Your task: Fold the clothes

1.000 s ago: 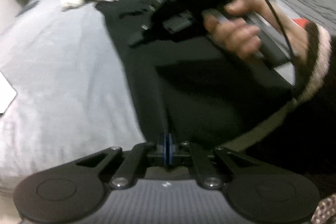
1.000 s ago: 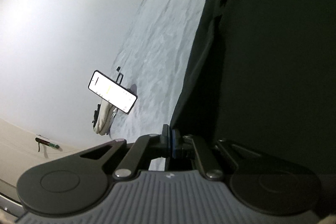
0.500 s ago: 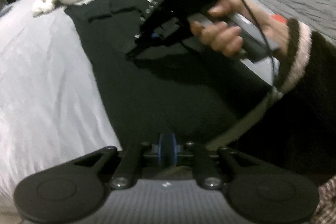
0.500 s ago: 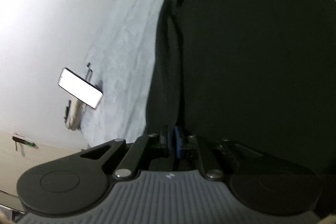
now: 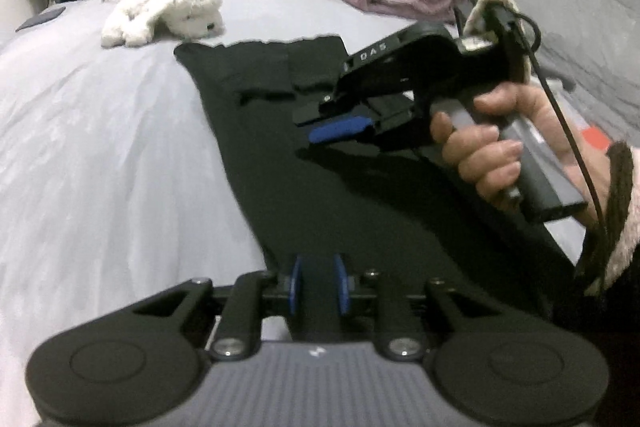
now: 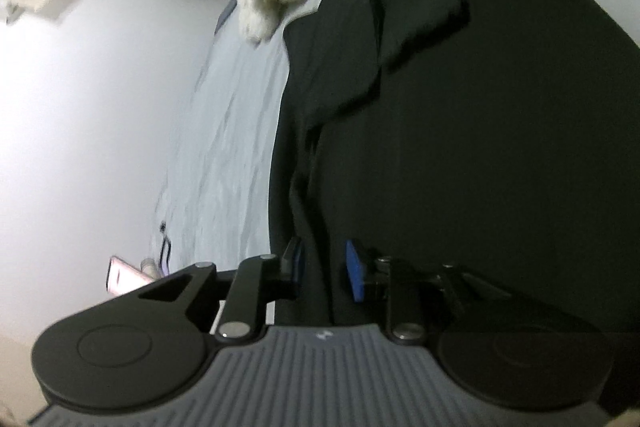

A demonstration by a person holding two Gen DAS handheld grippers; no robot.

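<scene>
The black garment lies spread lengthwise on the pale grey bed sheet, with one long edge already turned in along the side facing the sheet and a small flap doubled over near the far end, just short of the white plush toy. Our left gripper sits low over the near end, its jaws having just been opening, parted with dark cloth showing between the blue pads but not pinched. Our right gripper, seen from the left wrist in the person's hand, has likewise been opening and now stands apart over the fold line, holding nothing. We judge this a release after laying a fold. To do it well, we should lift both tools straight off, so the pads do not drag the edge back open, then check that the fold lies flat before taking new corners.
</scene>
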